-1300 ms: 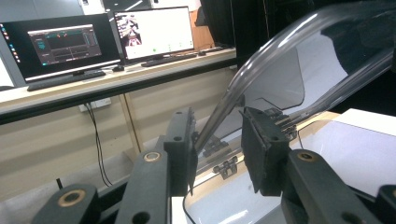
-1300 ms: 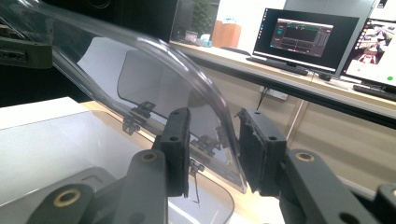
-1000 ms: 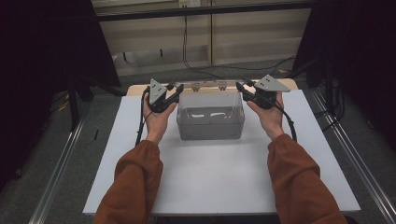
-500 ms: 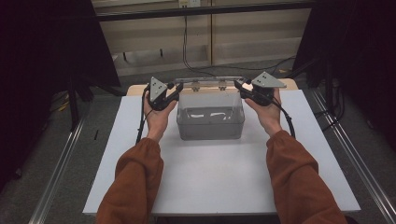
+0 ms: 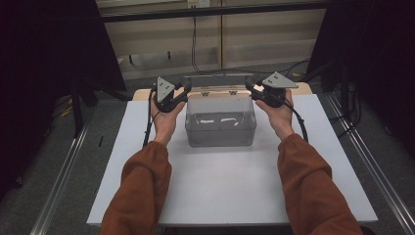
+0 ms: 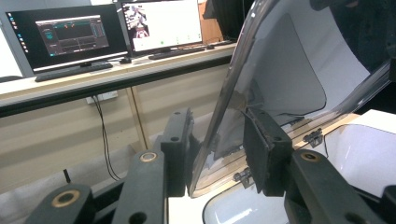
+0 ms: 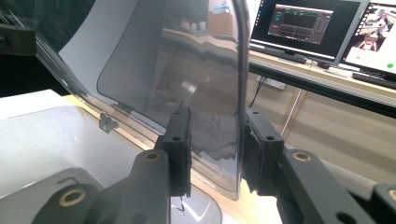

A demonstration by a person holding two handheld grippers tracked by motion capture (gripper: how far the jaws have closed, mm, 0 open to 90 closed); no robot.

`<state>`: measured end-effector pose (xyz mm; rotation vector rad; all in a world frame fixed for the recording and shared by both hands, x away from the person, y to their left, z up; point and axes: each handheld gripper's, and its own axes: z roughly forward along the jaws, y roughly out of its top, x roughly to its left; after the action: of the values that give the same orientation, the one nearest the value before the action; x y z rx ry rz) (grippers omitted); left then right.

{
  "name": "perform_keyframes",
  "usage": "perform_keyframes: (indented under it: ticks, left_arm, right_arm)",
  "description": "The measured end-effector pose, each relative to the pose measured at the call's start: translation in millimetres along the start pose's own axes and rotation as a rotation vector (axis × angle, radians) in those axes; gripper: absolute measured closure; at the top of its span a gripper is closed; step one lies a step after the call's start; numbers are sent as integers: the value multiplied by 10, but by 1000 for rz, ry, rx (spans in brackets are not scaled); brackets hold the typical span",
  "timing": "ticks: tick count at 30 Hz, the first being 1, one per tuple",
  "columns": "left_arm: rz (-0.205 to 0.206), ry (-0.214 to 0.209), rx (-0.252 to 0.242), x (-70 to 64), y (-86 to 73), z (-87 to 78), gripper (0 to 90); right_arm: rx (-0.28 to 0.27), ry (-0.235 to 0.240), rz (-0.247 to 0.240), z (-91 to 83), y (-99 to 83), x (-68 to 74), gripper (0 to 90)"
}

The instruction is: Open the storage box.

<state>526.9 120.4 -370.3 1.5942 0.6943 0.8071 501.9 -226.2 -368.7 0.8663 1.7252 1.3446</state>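
Between each gripper's spread fingers point(image 6: 261, 144) stands the raised lid point(image 7: 205, 84), unpinched.

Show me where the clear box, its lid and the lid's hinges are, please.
clear box point(image 5: 220, 133): high view, on its front wall.
lid point(image 7: 196, 65): right gripper view, on the see-through panel standing raised above the jaws.
hinge point(image 7: 107, 122): right gripper view, on the small metal fitting at the lid's bottom edge.
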Motion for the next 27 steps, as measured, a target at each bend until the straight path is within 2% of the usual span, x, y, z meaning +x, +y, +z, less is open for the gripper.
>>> perform_keyframes:
  ticks: [7, 9, 18, 20, 25, 27]
  left_arm:
    - [13, 5, 5, 24, 14, 57, 625]
    - [34, 14, 6, 25, 25, 79, 624]
    - [35, 0, 0, 40, 27, 141, 659]
    - [40, -4, 2, 50, 16, 158, 667]
    - [31, -9, 14, 82, -24, 195, 680]
    - [40, -9, 20, 80, -26, 207, 687]
  right_arm:
    - [-16, 1, 12, 18, -1, -27, 666]
    - [-11, -1, 0, 34, 16, -39, 674]
    - [-19, 0, 5, 81, 30, -78, 677]
    - [-29, 3, 28, 94, 18, -91, 674]
    - [-30, 7, 36, 116, -2, -116, 673]
    - [-29, 6, 39, 129, -14, -124, 671]
